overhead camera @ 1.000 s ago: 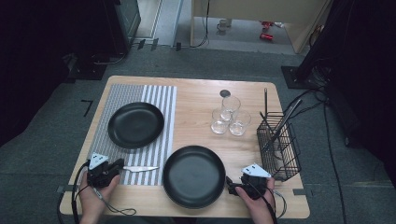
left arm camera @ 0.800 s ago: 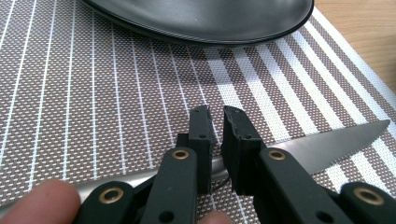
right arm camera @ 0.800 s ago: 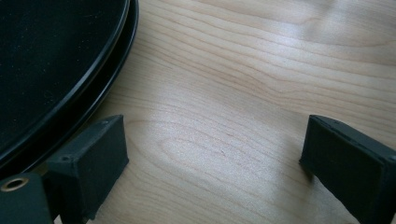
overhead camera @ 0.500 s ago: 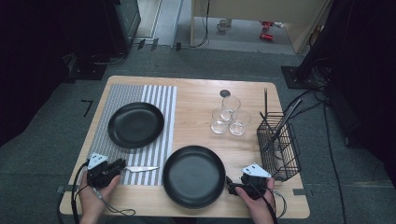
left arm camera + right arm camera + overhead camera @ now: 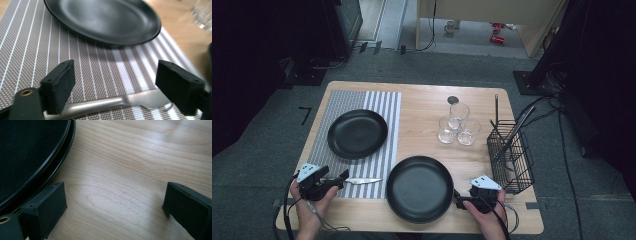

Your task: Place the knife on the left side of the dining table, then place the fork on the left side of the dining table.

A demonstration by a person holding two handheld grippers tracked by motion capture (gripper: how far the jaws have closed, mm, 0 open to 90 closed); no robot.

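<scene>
Steel catches the light on the striped placemat (image 5: 362,135): a table knife (image 5: 360,180) lies flat along its near edge, blade toward the nearer black plate (image 5: 419,189). The left gripper (image 5: 343,176) sits at the handle end; in the left gripper view its jaws have just been opening and now stand wide apart, the knife (image 5: 112,103) lying across the gap between them with neither pad pressing on it. It looks like a release, the knife set down beside the plate as part of laying a place.

The right gripper (image 5: 458,200) rests low on the wooden worktop (image 5: 422,107) just beside that plate's right rim; in its own view the fingers (image 5: 45,207) are spread open over bare wood with nothing between them, apparently waiting.

A second black plate (image 5: 357,133) sits squarely on the placemat, as a finished setting would. Three clear glasses (image 5: 457,127) cluster mid-table beside a dark round disc (image 5: 452,100), and a black wire basket (image 5: 510,160) with long utensils stands at the right edge, probably the supply for cutlery.

No brand, label or writing can be read anywhere.
</scene>
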